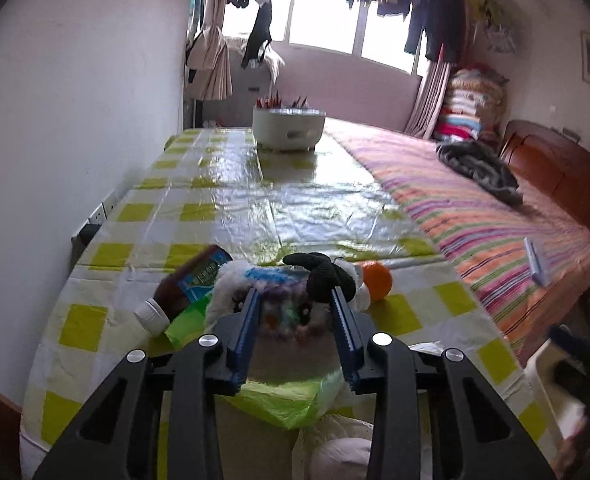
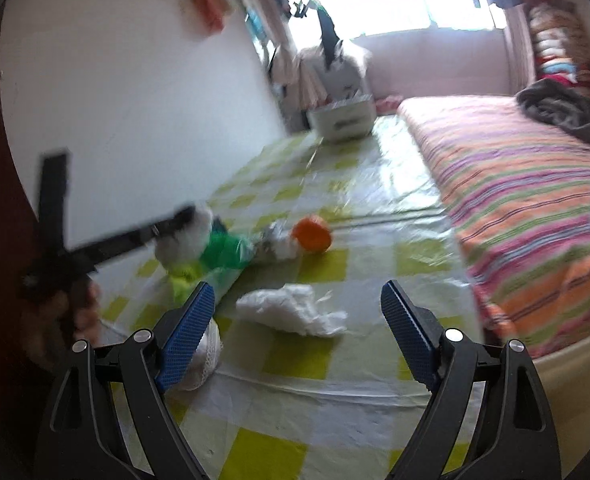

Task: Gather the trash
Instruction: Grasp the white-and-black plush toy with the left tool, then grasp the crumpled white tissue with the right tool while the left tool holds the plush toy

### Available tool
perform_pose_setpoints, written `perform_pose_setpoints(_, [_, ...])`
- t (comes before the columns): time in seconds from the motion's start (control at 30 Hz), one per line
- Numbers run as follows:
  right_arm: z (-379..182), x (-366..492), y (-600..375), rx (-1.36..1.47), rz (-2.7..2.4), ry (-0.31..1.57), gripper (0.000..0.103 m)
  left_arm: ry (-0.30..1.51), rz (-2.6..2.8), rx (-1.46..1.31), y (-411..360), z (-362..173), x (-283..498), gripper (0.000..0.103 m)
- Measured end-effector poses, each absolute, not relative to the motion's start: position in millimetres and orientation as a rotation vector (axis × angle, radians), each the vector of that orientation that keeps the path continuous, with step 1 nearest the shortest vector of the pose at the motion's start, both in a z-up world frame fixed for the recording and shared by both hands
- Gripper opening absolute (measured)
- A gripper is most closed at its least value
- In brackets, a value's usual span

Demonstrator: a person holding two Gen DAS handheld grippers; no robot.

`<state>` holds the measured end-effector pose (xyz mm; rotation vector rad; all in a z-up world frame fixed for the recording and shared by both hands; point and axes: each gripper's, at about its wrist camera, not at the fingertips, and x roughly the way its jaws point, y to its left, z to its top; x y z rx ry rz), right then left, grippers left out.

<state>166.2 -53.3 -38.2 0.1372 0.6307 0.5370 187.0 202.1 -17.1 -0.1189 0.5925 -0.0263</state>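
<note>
My left gripper (image 1: 295,300) is shut on a white plush toy (image 1: 283,304) with black ears, held above the checkered table (image 1: 215,208). Under it hangs a green plastic bag (image 1: 291,400). A brown bottle (image 1: 187,284) with a white cap lies to its left, an orange (image 1: 377,280) to its right. In the right wrist view my right gripper (image 2: 297,300) is open above a crumpled white tissue (image 2: 291,312). The left gripper (image 2: 175,220) shows there at the left with the plush toy (image 2: 187,236), the green bag (image 2: 223,252) and the orange (image 2: 313,232).
A white bowl-shaped appliance (image 1: 289,128) stands at the table's far end. A bed with a striped cover (image 1: 495,216) runs along the right, with a dark blanket (image 1: 479,168) on it. A white wall (image 1: 75,120) borders the left. A white lace-like item (image 2: 207,356) lies by my right gripper's left finger.
</note>
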Motion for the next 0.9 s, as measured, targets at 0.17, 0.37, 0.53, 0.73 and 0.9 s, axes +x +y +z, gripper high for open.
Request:
perform_pose_setpoints(0.17, [-60, 190, -31, 0.109, 0.567, 0.736, 0.084, 0.564, -0.049, -0.133, 205, -11, 175, 0.034])
perform_pose_setpoints(0.37, [-76, 210, -12, 0.053, 0.570, 0.823, 0.084, 0.548, -0.054, -0.125, 205, -10, 168, 0.034])
perform_pose_setpoints(0.53, [-87, 221, 9, -0.033, 0.571, 0.875, 0.084, 0.545, -0.057, -0.126, 206, -9, 164, 0.034])
perform_pose_setpoints(0.73, [-96, 235, 26, -0.116, 0.561, 0.923, 0.077, 0.547, -0.073, -0.109, 203, -9, 160, 0.034])
perform_pose_setpoints(0.9, [-102, 234, 32, -0.159, 0.550, 0.943, 0.038, 0.533, -0.076, -0.106, 202, -7, 157, 0.034])
